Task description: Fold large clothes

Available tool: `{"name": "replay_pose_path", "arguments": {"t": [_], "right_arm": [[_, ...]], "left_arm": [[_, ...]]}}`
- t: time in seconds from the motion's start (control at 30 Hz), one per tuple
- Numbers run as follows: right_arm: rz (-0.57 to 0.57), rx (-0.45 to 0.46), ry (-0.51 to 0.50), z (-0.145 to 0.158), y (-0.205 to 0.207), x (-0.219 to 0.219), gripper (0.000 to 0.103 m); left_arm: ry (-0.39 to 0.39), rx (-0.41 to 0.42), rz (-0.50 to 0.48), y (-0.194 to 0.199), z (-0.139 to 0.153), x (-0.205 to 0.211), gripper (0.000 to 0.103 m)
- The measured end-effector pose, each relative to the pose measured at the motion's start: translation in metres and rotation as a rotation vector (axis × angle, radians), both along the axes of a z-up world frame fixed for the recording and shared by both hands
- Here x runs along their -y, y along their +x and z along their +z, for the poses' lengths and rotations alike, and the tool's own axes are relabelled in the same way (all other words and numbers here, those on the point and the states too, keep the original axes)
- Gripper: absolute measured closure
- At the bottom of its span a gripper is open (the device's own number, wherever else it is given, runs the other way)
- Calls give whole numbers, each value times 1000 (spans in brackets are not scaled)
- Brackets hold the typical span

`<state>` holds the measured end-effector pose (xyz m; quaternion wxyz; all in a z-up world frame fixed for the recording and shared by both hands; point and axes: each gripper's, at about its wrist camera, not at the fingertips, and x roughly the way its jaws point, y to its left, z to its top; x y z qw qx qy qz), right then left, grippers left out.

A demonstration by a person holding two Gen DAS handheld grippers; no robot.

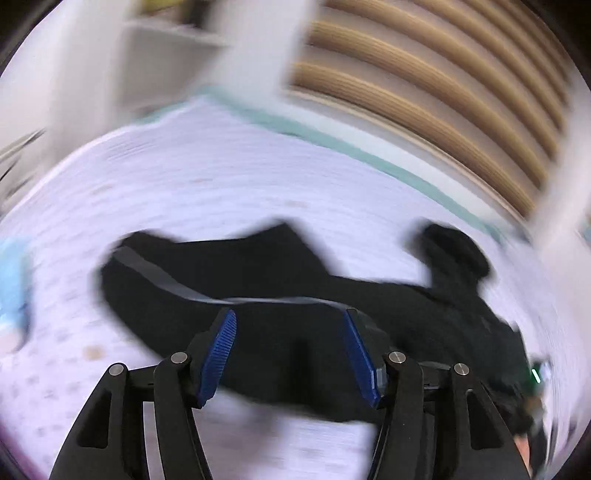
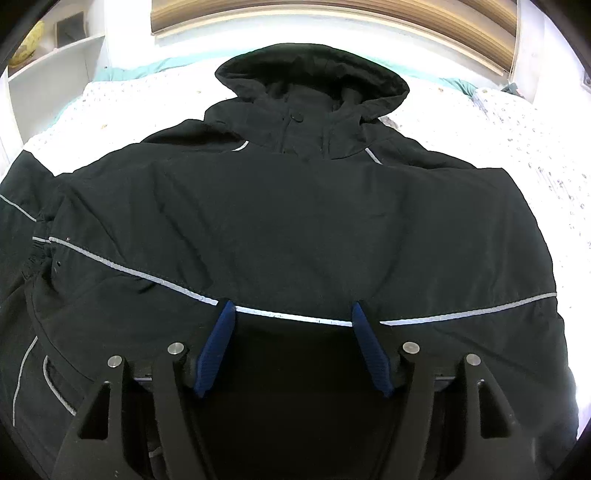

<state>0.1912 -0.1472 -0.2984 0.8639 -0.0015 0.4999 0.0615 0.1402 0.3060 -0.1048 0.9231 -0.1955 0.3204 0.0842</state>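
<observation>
The right gripper (image 2: 291, 314) stands with its blue pads (image 2: 214, 350) wide apart, holding nothing, poised over the lower front of a black hooded jacket (image 2: 295, 221) just where a grey reflective stripe (image 2: 295, 316) runs across between the fingertips; whether the tips touch the cloth cannot be told. From there the jacket spreads flat and front-up, one sleeve folded across the chest, a snap button (image 2: 296, 117) at the collar and the hood (image 2: 314, 74) lying at the far end. It rests on a bed with a white speckled cover (image 2: 517, 140), a teal edge showing at the head, a slatted wooden headboard (image 2: 332, 14) beyond and white shelves (image 2: 55, 59) off to the left. The left gripper (image 1: 288, 317) is likewise spread wide and empty, its view badly smeared; ahead of it the same jacket (image 1: 277, 288) lies as a dark shape on the pale cover (image 1: 221, 177), with a reflective stripe (image 1: 155, 273) along it.
</observation>
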Motion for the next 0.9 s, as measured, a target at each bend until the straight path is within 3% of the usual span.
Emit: {"name": "replay_pose_path", "arguments": {"t": [0.1,0.23,0.5,0.63,0.7,0.8,0.9], "right_arm": [[0,5,-3,0,0,0,32],[2,6,-6,0,-1,0,31],[3,7,-9,0,0,1,28],[3,7,-10,0,0,2,28],[3,6,-11,0,0,2,28],[3,6,-11,0,0,2,28],[3,6,-12,0,0,1,28]], "left_arm": [[-13,-38,157,-8,-18,-62,42],[-53,-85,247,-3,-45,-112,42],[-282,-96,244,31,-101,-139,42],[-347,-82,217,47,-115,-140,39],[-317,-98,228,55,-115,-136,40],[-219,-87,249,59,-103,-127,78],[-2,-74,379,45,-78,-114,81]]}}
